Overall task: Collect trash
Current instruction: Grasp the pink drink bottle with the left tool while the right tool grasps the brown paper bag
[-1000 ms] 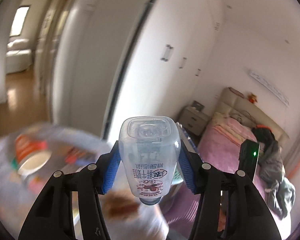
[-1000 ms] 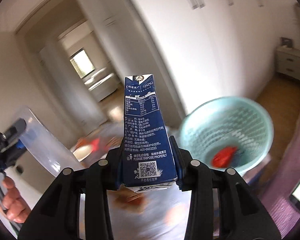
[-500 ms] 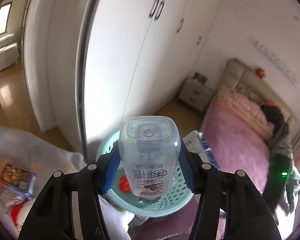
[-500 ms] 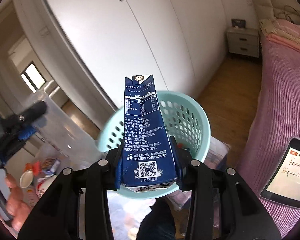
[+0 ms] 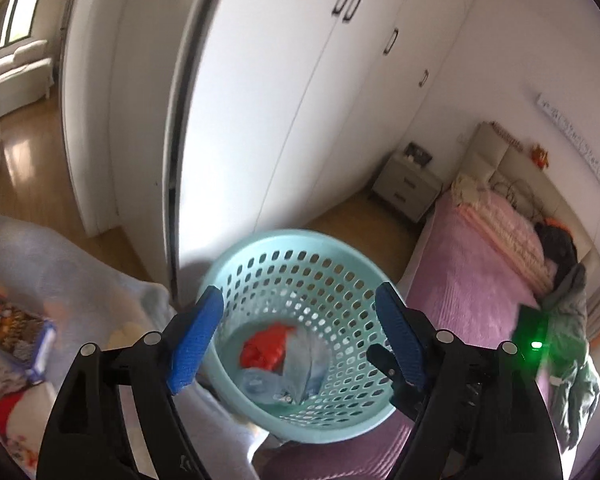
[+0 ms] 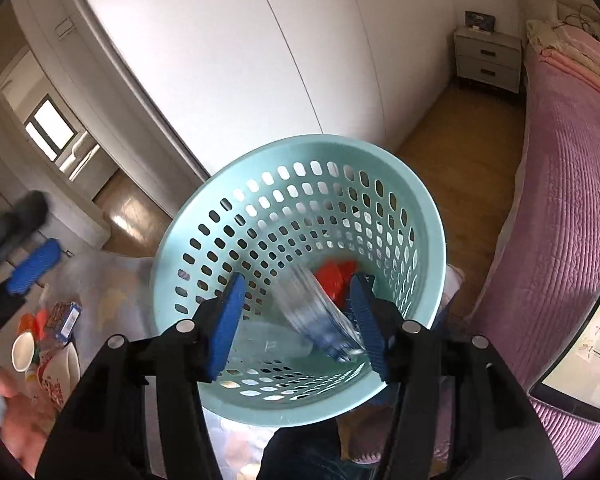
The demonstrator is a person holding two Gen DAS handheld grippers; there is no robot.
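room: bedroom, white wardrobe [image 5: 300,92], pink bed [image 6: 564,184], one nightstand [image 6: 488,60] with two drawers
basket: one teal perforated basket [image 5: 260,264] right below both your grippers
trash inside: one red wrapper [image 5: 266,346], one clear bottle [image 5: 268,386], one blue carton [image 6: 320,320], motion-blurred; no print legible
left gripper [image 5: 300,340]: yours is spread wide, holding nothing
right gripper [image 6: 298,320]: spread wide too, carton loose between the pads
leftover: snack packet [image 5: 16,328] on pale cloth, text unreadable
phone [image 6: 584,356]: one, on bed, screen lit, writing too small
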